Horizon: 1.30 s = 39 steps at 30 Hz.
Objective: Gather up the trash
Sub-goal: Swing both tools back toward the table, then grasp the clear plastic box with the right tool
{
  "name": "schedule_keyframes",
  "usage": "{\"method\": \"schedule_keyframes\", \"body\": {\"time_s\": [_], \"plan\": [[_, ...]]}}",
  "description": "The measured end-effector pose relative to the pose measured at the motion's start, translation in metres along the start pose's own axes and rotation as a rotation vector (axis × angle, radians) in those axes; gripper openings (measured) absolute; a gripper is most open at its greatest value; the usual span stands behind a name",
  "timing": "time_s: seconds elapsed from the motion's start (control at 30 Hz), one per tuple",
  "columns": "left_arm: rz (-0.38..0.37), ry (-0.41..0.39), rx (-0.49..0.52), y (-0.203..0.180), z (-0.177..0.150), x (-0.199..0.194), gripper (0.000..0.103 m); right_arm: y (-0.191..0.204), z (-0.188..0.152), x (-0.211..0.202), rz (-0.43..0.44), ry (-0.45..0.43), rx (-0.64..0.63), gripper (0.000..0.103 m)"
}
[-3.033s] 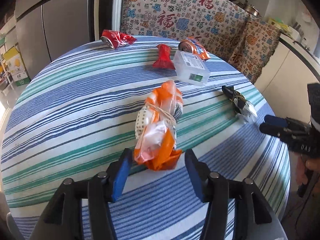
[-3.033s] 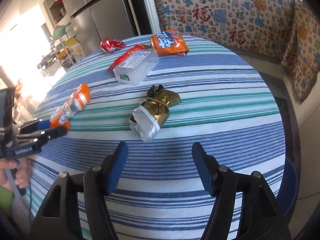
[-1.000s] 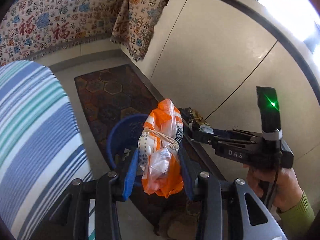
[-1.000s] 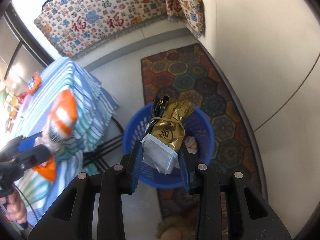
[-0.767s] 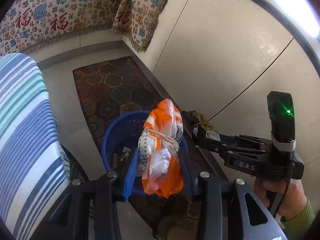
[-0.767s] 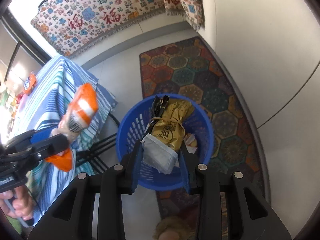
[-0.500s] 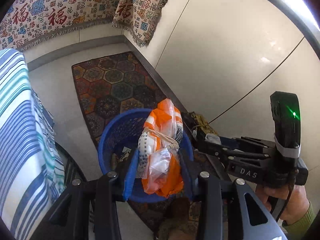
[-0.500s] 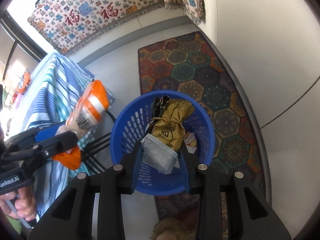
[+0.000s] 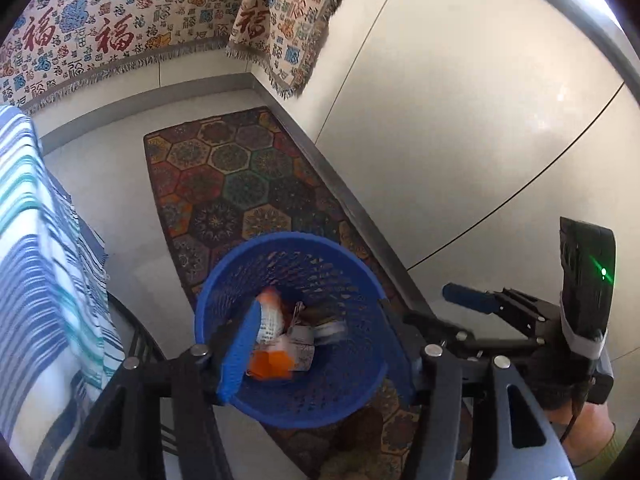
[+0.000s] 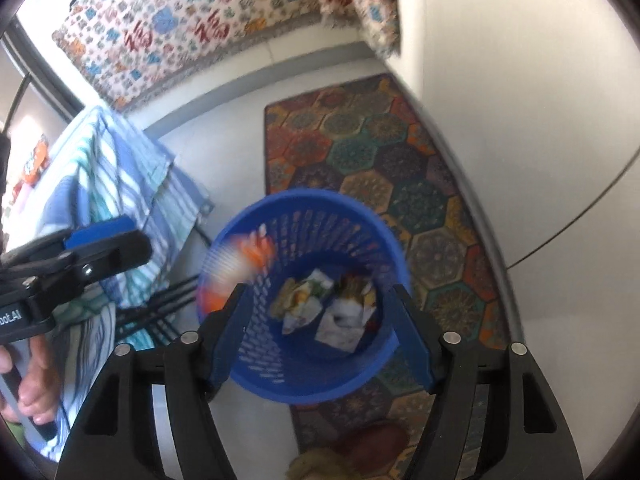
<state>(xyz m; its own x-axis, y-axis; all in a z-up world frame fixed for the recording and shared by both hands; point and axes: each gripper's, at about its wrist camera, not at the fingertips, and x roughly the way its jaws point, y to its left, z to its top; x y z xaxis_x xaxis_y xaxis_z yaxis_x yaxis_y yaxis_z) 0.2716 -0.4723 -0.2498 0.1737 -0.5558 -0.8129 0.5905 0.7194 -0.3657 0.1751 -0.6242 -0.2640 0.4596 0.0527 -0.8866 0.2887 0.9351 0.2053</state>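
A blue mesh trash basket stands on the floor below both grippers; it also shows in the right wrist view. My left gripper is open and empty above it. The orange and white bag is inside the basket; in the right wrist view it is a blur by the basket's left rim. My right gripper is open and empty above the basket. Crumpled wrappers lie at the basket's bottom.
A patterned hexagon rug lies under the basket. The table with the striped cloth is at the left, with black legs beneath. A white cabinet front is at the right. A patterned throw hangs at the back.
Both grippers have opened. The orange bag has dropped from the left gripper into the basket, and the gold packet has left the right gripper.
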Motion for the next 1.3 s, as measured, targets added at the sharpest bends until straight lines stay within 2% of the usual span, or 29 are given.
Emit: {"method": "schedule_keyframes", "body": {"time_s": [0.07,0.13,0.17,0.27,0.33,0.43,0.6,0.7,0.77,0.87,0.93,1.1,1.17,1.23,1.3], "plan": [[-0.019,-0.034,0.002,0.0,-0.002,-0.022,0.059,0.0,0.003,-0.017,-0.035,-0.053,0.003,0.08],[-0.022,-0.067,0.011,-0.001,-0.006,-0.049,0.06,0.003,0.005,-0.036,-0.059,-0.108,0.013,0.098],[-0.025,-0.085,0.012,0.0,-0.01,-0.064,0.061,0.004,0.006,-0.043,-0.065,-0.13,0.016,0.099],[-0.027,-0.134,0.013,0.008,-0.023,-0.115,0.063,0.019,0.01,-0.074,-0.092,-0.202,0.005,0.099],[0.004,-0.167,0.02,0.016,-0.039,-0.153,0.066,0.034,0.014,-0.091,-0.105,-0.248,-0.011,0.1],[0.08,-0.208,0.017,0.037,-0.067,-0.199,0.073,0.068,0.016,-0.113,-0.115,-0.311,-0.045,0.101],[0.245,-0.208,-0.026,0.095,-0.113,-0.24,0.074,0.147,0.009,-0.127,-0.067,-0.378,-0.158,0.102],[0.359,-0.183,-0.085,0.147,-0.137,-0.249,0.074,0.206,-0.004,-0.115,0.016,-0.354,-0.225,0.102],[0.429,-0.175,-0.125,0.185,-0.15,-0.255,0.074,0.25,-0.015,-0.097,0.076,-0.295,-0.273,0.102],[0.495,-0.172,-0.174,0.229,-0.16,-0.262,0.074,0.309,-0.032,-0.066,0.14,-0.214,-0.382,0.102],[0.53,-0.166,-0.194,0.253,-0.165,-0.267,0.074,0.345,-0.044,-0.046,0.143,-0.184,-0.455,0.102],[0.558,-0.179,-0.228,0.298,-0.172,-0.281,0.078,0.406,-0.055,-0.004,0.142,-0.121,-0.513,0.102],[0.552,-0.176,-0.232,0.312,-0.17,-0.284,0.084,0.423,-0.057,0.01,0.121,-0.112,-0.533,0.102],[0.558,-0.163,-0.226,0.321,-0.17,-0.286,0.103,0.437,-0.058,0.022,0.098,-0.102,-0.547,0.102],[0.553,-0.165,-0.229,0.334,-0.169,-0.288,0.103,0.446,-0.057,0.03,0.09,-0.1,-0.535,0.103]]}}
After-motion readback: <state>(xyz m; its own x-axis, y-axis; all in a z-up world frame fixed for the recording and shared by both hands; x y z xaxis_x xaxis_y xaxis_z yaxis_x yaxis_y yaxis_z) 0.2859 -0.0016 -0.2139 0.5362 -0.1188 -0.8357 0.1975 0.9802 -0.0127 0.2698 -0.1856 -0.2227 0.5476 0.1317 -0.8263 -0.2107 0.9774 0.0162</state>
